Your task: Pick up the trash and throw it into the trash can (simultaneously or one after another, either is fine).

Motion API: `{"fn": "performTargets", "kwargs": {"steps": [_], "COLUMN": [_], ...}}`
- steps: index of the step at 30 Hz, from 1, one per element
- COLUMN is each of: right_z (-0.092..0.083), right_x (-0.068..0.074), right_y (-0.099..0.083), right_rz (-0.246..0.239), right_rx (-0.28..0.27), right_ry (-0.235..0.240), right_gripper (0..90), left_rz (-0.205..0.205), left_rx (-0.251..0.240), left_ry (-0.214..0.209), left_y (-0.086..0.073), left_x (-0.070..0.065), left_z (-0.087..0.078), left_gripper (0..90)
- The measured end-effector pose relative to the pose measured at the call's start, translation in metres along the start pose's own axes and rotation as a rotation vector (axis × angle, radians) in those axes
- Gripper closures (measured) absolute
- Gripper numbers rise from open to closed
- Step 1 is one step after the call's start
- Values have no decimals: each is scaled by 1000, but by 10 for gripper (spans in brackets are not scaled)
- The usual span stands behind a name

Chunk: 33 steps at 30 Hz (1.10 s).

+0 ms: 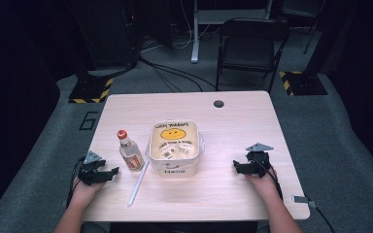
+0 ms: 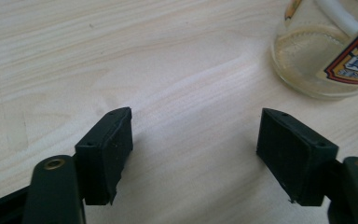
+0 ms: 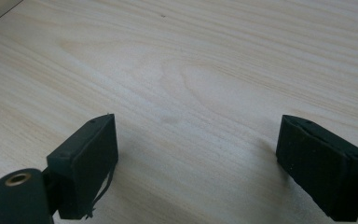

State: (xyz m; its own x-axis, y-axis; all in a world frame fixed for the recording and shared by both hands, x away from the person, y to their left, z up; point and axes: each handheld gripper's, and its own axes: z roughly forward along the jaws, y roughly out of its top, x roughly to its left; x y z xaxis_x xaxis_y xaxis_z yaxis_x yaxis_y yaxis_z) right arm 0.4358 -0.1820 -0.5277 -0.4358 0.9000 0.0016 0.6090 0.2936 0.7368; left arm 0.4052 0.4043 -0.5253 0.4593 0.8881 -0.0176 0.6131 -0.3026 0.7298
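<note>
Left claw (image 2: 196,140) released | right claw (image 3: 198,154) released | tub (image 1: 174,167) reads "Hello"

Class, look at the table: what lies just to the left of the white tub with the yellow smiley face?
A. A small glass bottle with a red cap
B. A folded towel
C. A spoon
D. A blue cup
A: the small glass bottle with a red cap lies beside the white tub, on its left.

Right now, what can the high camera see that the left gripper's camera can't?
The high view alone takes in the smiley-face tub, the white straw, the bottle's red cap, the right gripper and a chair. The left gripper view alone gives a close look between its open jaws. Both share the bottle and the table.
</note>
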Motion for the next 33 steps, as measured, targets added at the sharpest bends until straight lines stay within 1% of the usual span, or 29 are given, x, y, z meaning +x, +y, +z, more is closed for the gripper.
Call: {"fn": "performTargets", "kwargs": {"steps": [1,4,8,10,11,12,14,16,23,24,25,26,27,28,30,33], "right_z": [0,0,0,0,0,0,0,0,0,0,0,0,0,0,0,0], "right_x": [0,0,1,1,1,1,1,1,1,1,1,1,1,1,1,1], "right_y": [0,0,0,0,0,0,0,0,0,0,0,0,0,0,0,0], "right_rz": [3,4,7,7,8,7,7,8,8,8,8,8,8,7,8,7], "right_rx": [1,1,-1,-1,-1,-1,-1,0,-1,-1,-1,-1,-1,0,-1,-1], "right_ry": [1,0,-3,-5,-6,-6,-6,-6,-6,-6,-6,-6,-6,-6,-6,-6], "right_gripper": [119,118,114,113,113,113,113,114,114,114,113,113,113,113,114,113], "left_rz": [-8,-15,-13,-10,-11,-20,-24,-21,-23,-23,-24,-24,-19,-19,-7,-9], "left_rx": [11,28,29,18,20,14,16,7,7,3,-12,-12,-23,-23,-35,-51], "left_ry": [-13,-35,-46,-45,-50,-54,-49,-42,-62,-65,-72,-72,-83,-83,-87,-104], "left_y": [1,3,5,7,9,10,13,16,25,27,30,30,35,35,40,46], "left_x": [0,1,0,0,0,-1,-2,-3,-7,-7,-7,-7,-8,-8,-8,-10], "left_z": [-2,-4,-6,-9,-11,-12,-15,-18,-27,-29,-34,-34,-40,-40,-47,-55], "left_gripper": [312,343,372,382,391,392,393,392,399,400,405,408,410,411,413,414]}}
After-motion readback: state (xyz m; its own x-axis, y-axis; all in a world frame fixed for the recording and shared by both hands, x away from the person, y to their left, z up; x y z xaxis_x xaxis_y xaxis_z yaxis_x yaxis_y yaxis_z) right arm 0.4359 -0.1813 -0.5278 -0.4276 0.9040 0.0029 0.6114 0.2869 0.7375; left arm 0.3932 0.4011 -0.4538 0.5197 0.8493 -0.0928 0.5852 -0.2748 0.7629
